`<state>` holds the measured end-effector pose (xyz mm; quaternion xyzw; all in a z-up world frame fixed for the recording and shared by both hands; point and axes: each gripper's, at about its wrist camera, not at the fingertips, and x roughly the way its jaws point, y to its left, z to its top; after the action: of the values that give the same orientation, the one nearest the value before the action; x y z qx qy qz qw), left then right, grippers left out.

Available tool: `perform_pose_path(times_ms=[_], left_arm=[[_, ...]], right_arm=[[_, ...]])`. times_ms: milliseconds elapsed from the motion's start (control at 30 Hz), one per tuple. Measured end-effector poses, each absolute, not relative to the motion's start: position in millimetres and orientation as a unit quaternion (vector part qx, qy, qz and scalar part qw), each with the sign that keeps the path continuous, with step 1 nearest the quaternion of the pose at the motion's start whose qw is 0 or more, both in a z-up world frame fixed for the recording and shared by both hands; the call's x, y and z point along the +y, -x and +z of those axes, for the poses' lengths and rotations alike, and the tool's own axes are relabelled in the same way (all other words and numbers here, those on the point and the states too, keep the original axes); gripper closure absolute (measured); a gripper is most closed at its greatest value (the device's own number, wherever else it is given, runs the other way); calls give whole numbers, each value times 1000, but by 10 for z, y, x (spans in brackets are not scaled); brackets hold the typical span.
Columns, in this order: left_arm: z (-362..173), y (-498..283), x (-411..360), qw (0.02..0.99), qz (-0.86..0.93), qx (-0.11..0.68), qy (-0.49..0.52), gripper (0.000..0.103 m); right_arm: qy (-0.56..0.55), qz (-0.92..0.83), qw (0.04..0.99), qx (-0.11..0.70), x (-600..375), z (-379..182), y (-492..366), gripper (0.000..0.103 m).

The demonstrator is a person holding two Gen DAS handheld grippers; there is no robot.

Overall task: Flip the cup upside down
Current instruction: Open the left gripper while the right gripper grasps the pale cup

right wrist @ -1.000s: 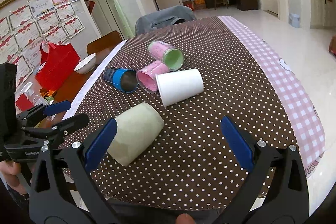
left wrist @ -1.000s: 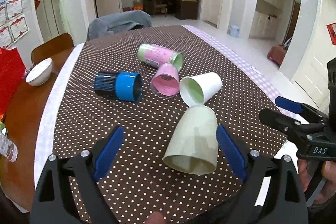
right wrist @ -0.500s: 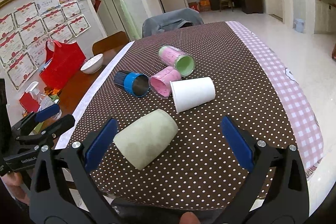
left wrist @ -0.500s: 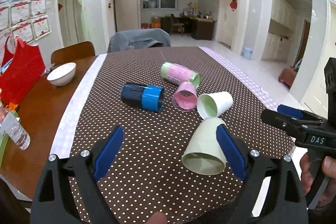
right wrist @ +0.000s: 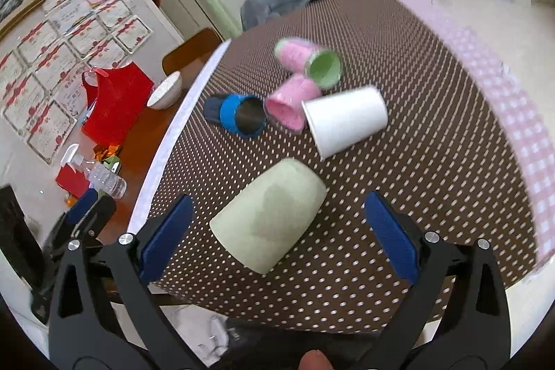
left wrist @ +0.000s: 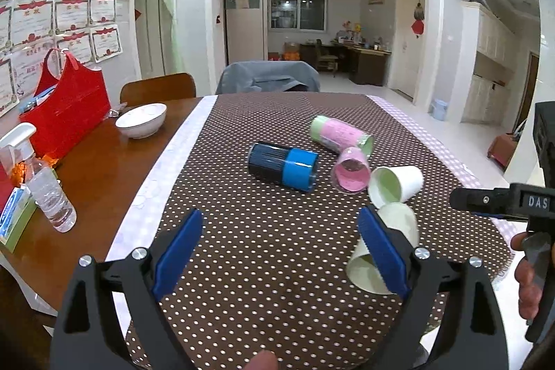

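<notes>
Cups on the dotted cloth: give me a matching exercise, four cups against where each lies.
Cups:
1. pale green cup
2. white paper cup
3. blue-banded cup
4. cup with the green inside

Places:
A. farthest from the grippers
B. nearest, between the right gripper fingers
C. on the side toward the white bowl
D. on the side toward the checked border

Pairs: 1-B, 2-D, 3-C, 4-A
</notes>
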<state>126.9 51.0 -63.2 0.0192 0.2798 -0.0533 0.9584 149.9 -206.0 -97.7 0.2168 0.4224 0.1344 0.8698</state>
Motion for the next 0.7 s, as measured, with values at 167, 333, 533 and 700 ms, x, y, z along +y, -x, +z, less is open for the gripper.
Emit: perform_pose_path(times_ms=[167,333,533,700], left_arm=[[-726,-1380,608,957,-49,284,-25,14],[-800,-1476,702,957,-49,285,-27,14],[-860,-1626,793,955,-51,290,-31,13],[-902,-1769,854,954,-58,294,-28,13]], right_arm=[[-260,135,828,478,-2029,-1170,-1737,6],[-294,117,795,517,-2005,-1300,-1904,6],[-303,100,772,550,-1850,-1376,-2087,6],[-319,71,750,575,-1822,-1453,-2196,6]])
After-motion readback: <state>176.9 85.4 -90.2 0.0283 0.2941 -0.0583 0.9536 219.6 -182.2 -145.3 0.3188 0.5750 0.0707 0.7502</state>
